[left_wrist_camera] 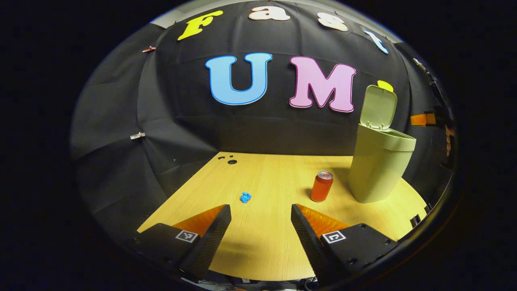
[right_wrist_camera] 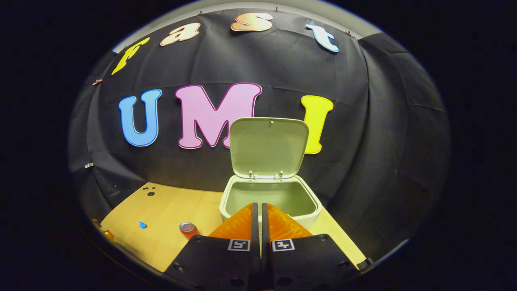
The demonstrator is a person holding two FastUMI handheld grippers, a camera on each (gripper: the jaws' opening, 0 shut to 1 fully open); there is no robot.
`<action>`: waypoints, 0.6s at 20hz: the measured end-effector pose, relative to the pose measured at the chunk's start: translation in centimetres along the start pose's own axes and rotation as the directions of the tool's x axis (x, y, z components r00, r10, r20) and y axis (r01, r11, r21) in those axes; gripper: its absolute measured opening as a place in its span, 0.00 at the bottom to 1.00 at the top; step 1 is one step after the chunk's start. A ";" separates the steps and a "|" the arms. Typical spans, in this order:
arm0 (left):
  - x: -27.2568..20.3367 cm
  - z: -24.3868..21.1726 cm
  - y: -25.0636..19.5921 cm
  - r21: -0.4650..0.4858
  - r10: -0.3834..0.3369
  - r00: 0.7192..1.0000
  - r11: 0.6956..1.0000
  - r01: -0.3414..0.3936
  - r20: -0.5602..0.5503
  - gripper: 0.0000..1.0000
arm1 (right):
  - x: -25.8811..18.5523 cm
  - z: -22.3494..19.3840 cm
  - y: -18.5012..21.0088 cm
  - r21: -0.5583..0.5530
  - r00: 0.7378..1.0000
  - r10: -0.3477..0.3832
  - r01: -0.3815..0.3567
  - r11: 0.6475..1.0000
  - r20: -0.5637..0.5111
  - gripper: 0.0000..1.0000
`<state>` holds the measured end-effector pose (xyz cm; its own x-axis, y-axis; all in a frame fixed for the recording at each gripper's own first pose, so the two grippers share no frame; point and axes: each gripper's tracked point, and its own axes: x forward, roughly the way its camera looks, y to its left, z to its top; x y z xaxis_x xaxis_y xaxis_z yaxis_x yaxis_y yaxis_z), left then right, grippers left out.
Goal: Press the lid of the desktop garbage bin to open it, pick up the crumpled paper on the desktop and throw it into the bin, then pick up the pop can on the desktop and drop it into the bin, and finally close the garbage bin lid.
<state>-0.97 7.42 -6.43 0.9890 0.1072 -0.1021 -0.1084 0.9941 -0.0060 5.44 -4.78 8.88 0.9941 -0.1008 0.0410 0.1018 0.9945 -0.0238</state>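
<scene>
No readable text, brand or number stands on any object. The red pop can point(left_wrist_camera: 321, 186) bears no legible print at this size, and its top in the right gripper view is too small to read. Each finger base of the left gripper point(left_wrist_camera: 261, 214) and the right gripper point(right_wrist_camera: 259, 211) carries a square black-and-white coded marker point(left_wrist_camera: 333, 237), a pattern, not lettering.
</scene>
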 end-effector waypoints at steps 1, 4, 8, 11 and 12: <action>0.0 0.0 0.1 0.005 -0.008 1.000 1.000 0.008 0.002 0.96 | -0.5 -0.4 0.2 0.002 1.000 0.001 -0.001 1.000 -0.004 0.05; 0.7 0.0 0.7 0.002 -0.031 0.999 1.000 0.031 0.011 0.96 | -2.1 -1.8 0.6 0.011 1.000 0.004 -0.004 1.000 -0.022 0.05; 3.1 -0.4 2.1 -0.042 -0.038 0.999 0.998 0.038 -0.008 0.96 | -3.8 -3.7 0.1 0.015 0.998 -0.016 0.017 1.000 -0.055 0.05; 5.7 0.0 3.6 -0.063 -0.015 1.000 0.998 0.014 -0.009 0.96 | -4.8 -5.4 -0.4 0.028 0.996 -0.024 0.027 0.999 -0.086 0.05; 6.5 0.0 4.1 -0.070 -0.003 1.000 0.998 0.003 -0.008 0.96 | -5.0 -6.1 -0.5 0.030 0.994 -0.021 0.024 0.999 -0.103 0.05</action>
<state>5.02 12.16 -7.15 0.9884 0.1038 -0.1104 -0.1126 0.9907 -0.0761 0.65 -4.94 2.63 0.9904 -0.1241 -0.0615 0.1248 0.9922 0.0073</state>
